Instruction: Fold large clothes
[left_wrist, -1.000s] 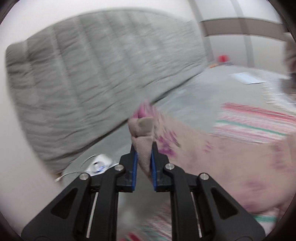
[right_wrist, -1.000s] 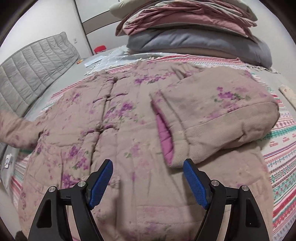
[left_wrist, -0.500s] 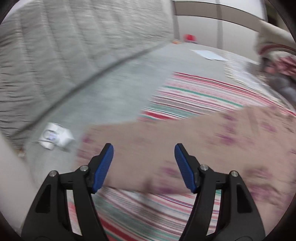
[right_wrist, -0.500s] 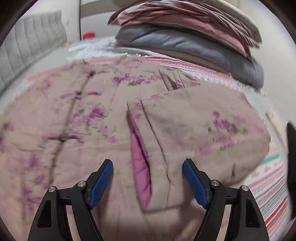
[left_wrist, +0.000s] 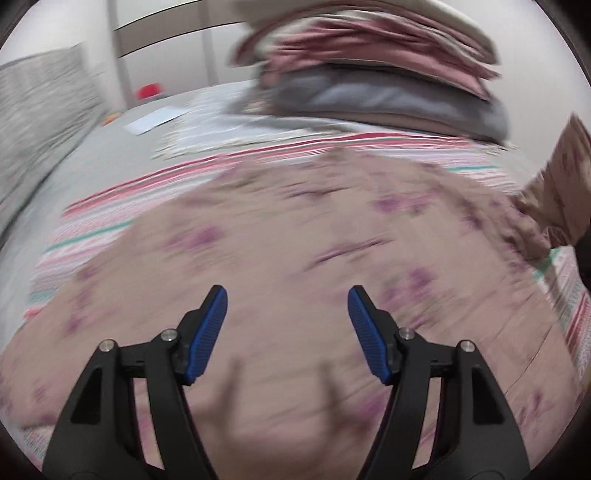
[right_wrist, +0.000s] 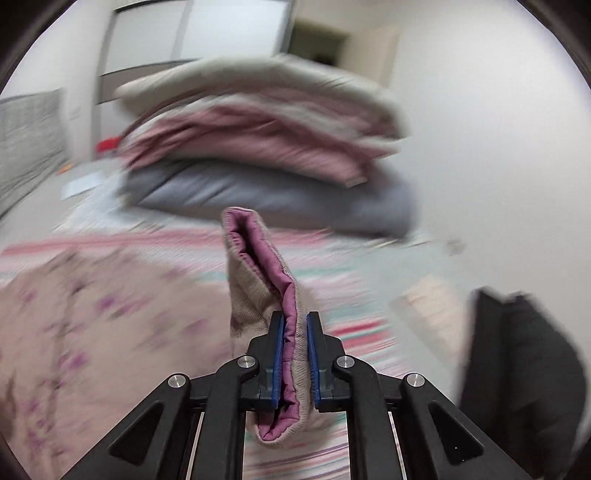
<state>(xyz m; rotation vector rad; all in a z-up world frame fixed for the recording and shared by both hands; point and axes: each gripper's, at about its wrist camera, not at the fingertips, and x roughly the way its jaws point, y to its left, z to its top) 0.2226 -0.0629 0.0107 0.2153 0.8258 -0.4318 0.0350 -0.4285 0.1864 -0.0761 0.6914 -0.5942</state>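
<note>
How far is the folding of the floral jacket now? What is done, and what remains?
Done: little that shows; the floral jacket lies spread over the striped sheet. In hand: the right gripper is shut on the sleeve cuff, lifted with its pink lining showing. The left gripper holds nothing, its jaws closing above the jacket. Left: probably laying that sleeve and folding the body.

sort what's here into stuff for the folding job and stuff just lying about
Job: floral padded jacket; its sleeve cuff, clamped in the right gripper; left gripper, jaws closing on nothing.

Lying about: stacked quilts; striped sheet; red object; paper.
</note>
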